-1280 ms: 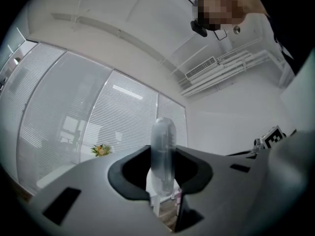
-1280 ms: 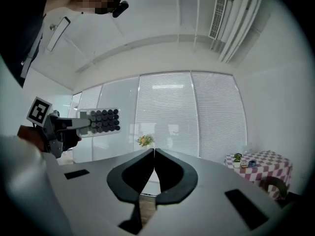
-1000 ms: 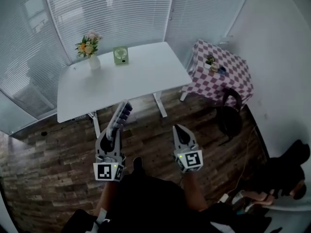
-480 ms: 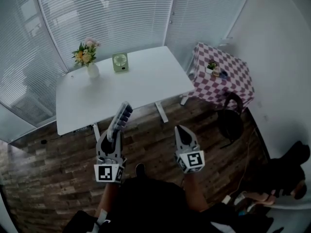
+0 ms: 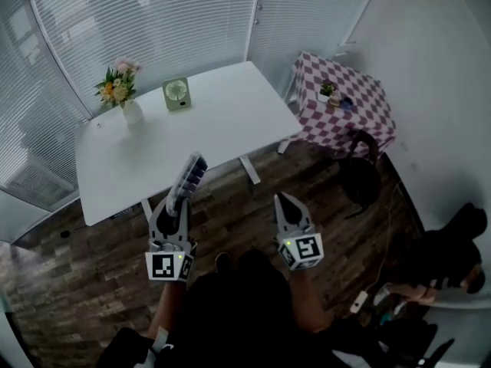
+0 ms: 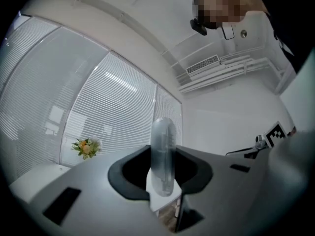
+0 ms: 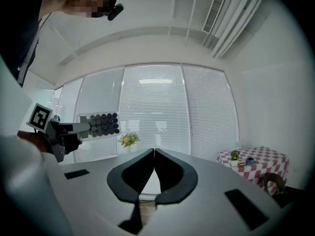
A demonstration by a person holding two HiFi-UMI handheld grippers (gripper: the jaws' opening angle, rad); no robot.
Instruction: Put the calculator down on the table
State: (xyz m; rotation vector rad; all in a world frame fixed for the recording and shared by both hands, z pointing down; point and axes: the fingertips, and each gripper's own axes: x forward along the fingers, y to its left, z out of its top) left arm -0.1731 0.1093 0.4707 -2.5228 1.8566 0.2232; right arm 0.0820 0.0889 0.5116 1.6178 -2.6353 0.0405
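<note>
My left gripper is shut on the calculator, a pale slab with dark round keys that sticks out forward and up from the jaws. In the head view its far end overlaps the front edge of the white table. The left gripper view shows the calculator edge-on, clamped between the jaws of the left gripper. My right gripper is over the wood floor to the right, shut and empty. In its own view the right gripper has its jaws meeting, and the calculator shows at left.
On the table's far side stand a vase of flowers and a small green fan. A checkered side table with a small plant stands to the right, a dark chair in front of it. Blinds cover the windows behind.
Both grippers have moved forward toward the table, and the table now sits closer and further left in the head view. The calculator stays clamped in the left gripper.
</note>
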